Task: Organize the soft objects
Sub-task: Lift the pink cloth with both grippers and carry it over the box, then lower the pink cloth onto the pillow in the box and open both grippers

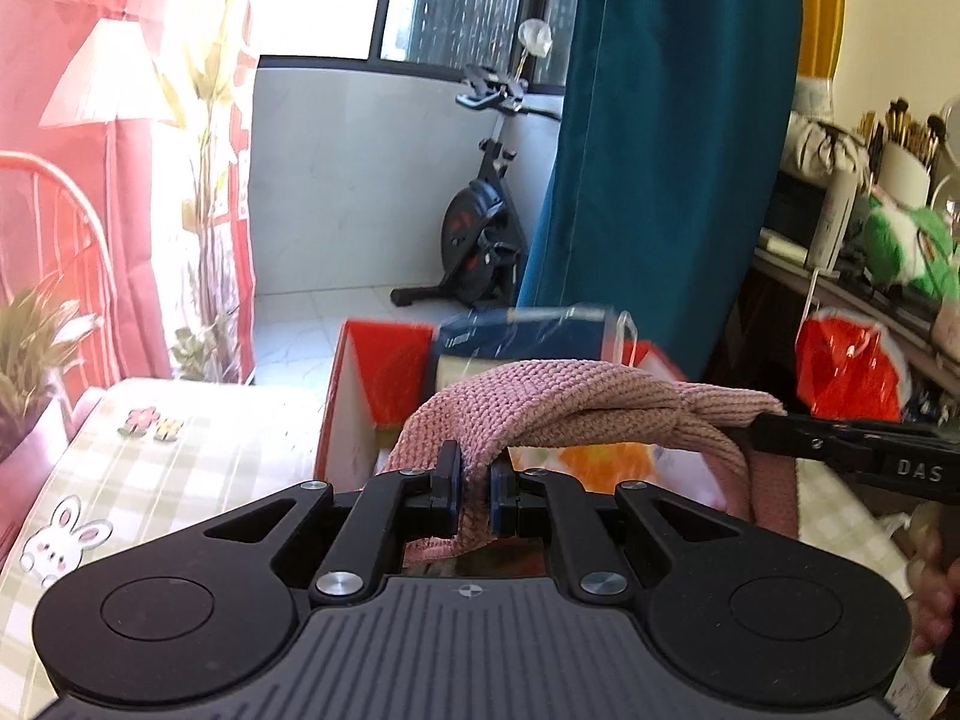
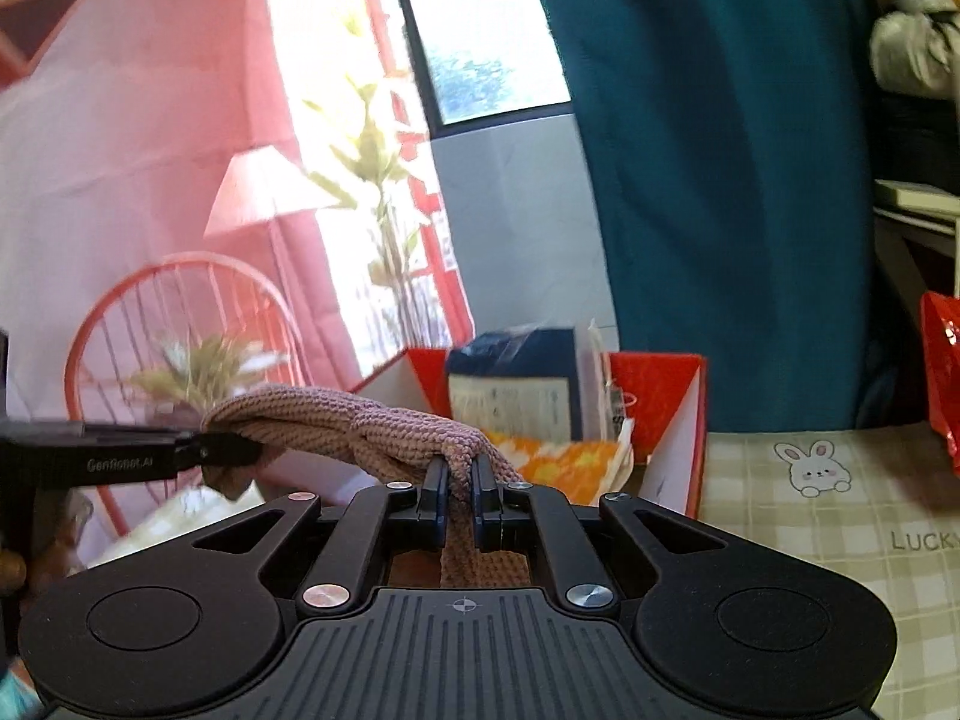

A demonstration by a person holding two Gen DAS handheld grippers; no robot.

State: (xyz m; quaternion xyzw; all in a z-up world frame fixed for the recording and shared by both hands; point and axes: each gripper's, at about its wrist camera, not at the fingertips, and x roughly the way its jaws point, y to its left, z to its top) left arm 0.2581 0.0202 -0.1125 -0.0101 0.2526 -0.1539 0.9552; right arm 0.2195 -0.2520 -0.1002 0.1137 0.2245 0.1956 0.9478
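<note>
Knit cloth [image 1: 576, 402]: pink, slung in the air between both claws, above the checked worktop [image 1: 180, 468].
Left claw [image 1: 474, 492]: clenched on one end.
Right claw [image 2: 459, 492]: clenched on the other.
Progress: lifted, not yet stowed; red box [image 2: 666, 420] behind looks the likely destination.

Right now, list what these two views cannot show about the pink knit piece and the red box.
- pink knit cloth: lower part hidden behind the left gripper body, left view; likewise behind the right gripper, right view.
- red box: contents blurred, its floor hidden by the cloth and packets.
</note>
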